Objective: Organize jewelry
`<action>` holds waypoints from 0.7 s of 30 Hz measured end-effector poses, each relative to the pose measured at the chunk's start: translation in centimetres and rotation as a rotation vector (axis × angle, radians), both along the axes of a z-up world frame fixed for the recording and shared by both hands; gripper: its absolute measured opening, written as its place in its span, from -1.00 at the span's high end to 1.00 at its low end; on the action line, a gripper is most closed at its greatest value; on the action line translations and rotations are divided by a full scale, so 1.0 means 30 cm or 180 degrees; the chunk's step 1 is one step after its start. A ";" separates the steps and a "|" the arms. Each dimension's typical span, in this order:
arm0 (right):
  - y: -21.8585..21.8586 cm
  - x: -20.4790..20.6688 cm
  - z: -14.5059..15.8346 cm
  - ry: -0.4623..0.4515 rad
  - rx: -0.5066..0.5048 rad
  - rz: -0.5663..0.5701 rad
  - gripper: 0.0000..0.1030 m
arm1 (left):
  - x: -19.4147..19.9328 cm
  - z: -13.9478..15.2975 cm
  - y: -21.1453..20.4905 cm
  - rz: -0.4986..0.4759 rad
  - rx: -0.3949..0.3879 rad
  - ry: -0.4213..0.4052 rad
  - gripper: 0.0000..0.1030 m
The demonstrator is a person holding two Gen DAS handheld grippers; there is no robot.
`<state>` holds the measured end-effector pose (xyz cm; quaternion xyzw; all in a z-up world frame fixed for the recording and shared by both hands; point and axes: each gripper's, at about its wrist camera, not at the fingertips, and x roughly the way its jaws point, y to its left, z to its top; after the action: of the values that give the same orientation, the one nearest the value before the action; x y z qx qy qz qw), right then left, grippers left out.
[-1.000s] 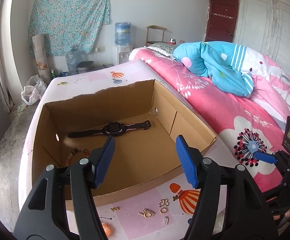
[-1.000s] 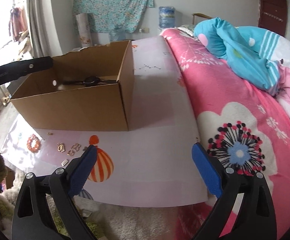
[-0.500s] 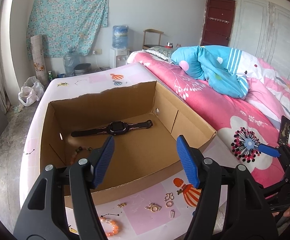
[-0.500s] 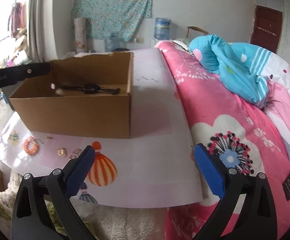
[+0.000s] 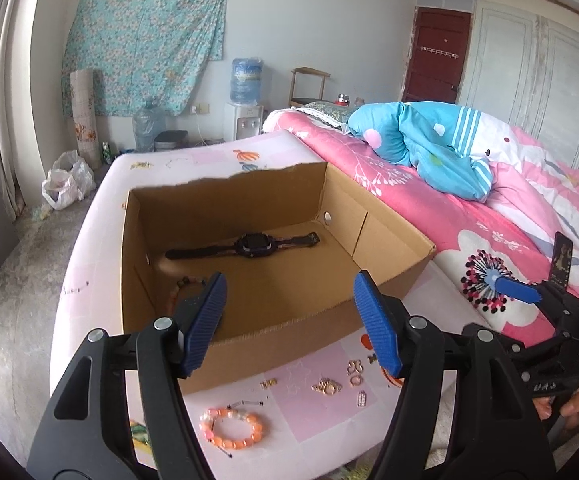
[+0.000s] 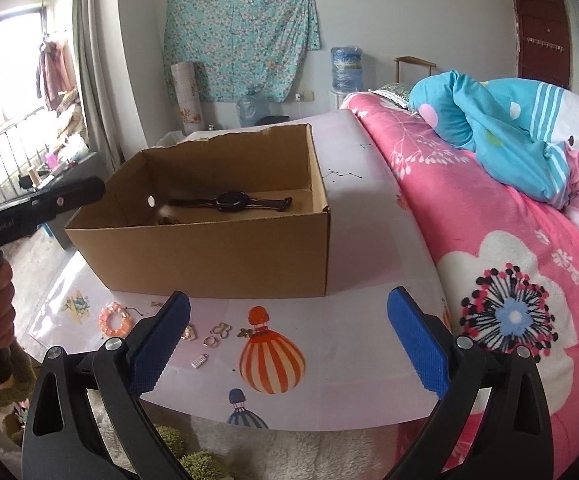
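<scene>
Bedroom setting, pink balloon-print sheet [image 6: 353, 240] on a bed. Both black two-finger grippers with blue pads gaping, nothing between them: left gripper [image 5: 289, 320] poised over the near wall of the open brown cardboard box [image 5: 385, 240], right gripper [image 6: 289, 336] hanging above bare sheet. Part done, by the look of it: inside the box, one black wristwatch [image 5: 249, 245] at twelve o'clock and one beaded bracelet [image 5: 183, 290] at ten; outside, at six, one orange beaded bracelet [image 5: 234, 428] and about five small gold trinkets [image 5: 326, 387] yet to go in.
</scene>
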<state>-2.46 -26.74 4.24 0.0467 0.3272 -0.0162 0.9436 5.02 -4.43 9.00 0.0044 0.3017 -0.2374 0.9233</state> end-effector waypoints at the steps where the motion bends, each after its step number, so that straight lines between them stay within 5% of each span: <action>1: -0.004 0.000 -0.001 0.0001 0.0041 0.0016 -0.87 | -0.010 -0.007 0.008 0.0001 -0.0008 0.0023 -0.23; 16: 0.080 0.040 -0.087 0.0329 0.0152 0.0250 -0.87 | -0.114 -0.226 0.024 -0.0096 0.0156 0.0477 -0.22; 21: 0.105 0.040 -0.109 0.0396 0.0123 0.0287 -0.87 | -0.115 -0.299 -0.026 -0.0327 0.0185 0.0672 0.06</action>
<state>-1.25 -23.58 0.98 0.0490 0.3873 0.0296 0.9202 1.56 -5.20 0.02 0.0215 0.4034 -0.2747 0.8726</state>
